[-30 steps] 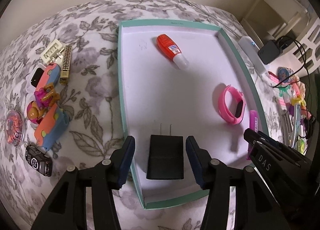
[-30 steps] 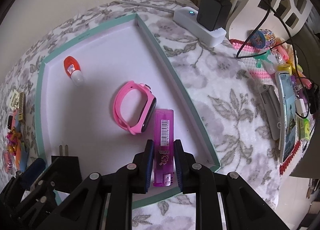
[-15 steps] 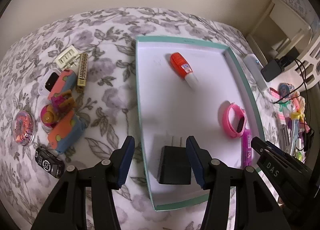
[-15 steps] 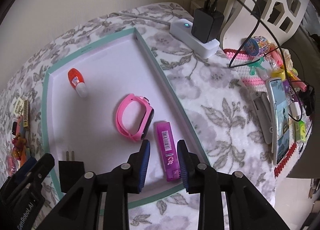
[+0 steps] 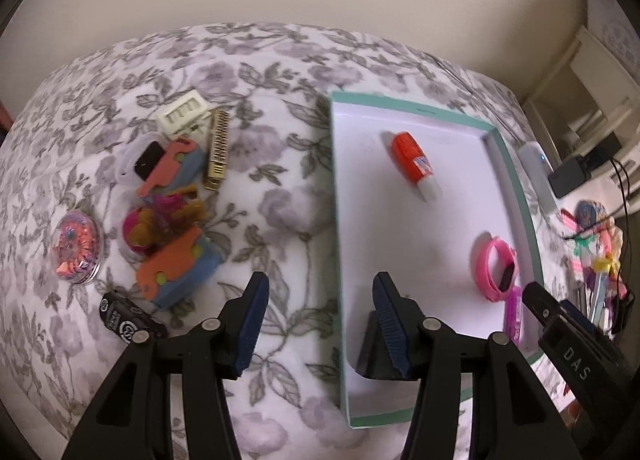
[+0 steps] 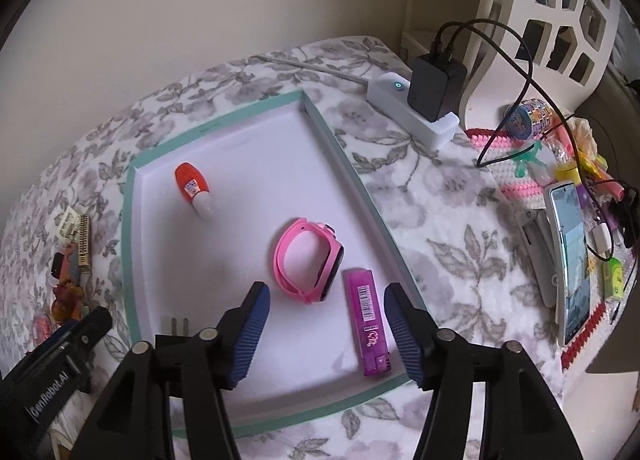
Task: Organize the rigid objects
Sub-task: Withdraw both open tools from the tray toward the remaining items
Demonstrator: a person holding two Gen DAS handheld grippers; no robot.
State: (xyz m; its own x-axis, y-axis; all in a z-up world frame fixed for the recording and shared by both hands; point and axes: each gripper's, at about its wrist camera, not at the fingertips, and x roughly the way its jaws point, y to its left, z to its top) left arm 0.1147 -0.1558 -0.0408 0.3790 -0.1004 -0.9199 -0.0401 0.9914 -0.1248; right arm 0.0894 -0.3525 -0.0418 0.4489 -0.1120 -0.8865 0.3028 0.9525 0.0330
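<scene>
A white tray with a teal rim (image 5: 335,220) (image 6: 127,244) lies on the floral cloth. In it are an orange glue bottle (image 5: 412,164) (image 6: 192,188), a pink watch (image 5: 496,268) (image 6: 308,260), a purple lighter (image 6: 368,324) (image 5: 514,312) and a black charger (image 5: 372,352). My right gripper (image 6: 326,300) hangs above the lighter, jaws opening. The lighter lies flat nearer the right finger, with no pad touching it. My left gripper (image 5: 320,300) straddles the tray's left rim, jaws opening and nothing between them. Its right finger hides most of the charger.
Left of the tray lie a white plug (image 5: 182,112), a gold bar (image 5: 218,148), colourful toys (image 5: 168,228), a round glitter case (image 5: 76,246) and a black toy car (image 5: 128,320). At the right are a power strip (image 6: 416,108), cables and a phone (image 6: 572,260).
The right gripper let go of the lighter, opened wide and rose. The left gripper slid left off the charger toward the tray's rim and widened.
</scene>
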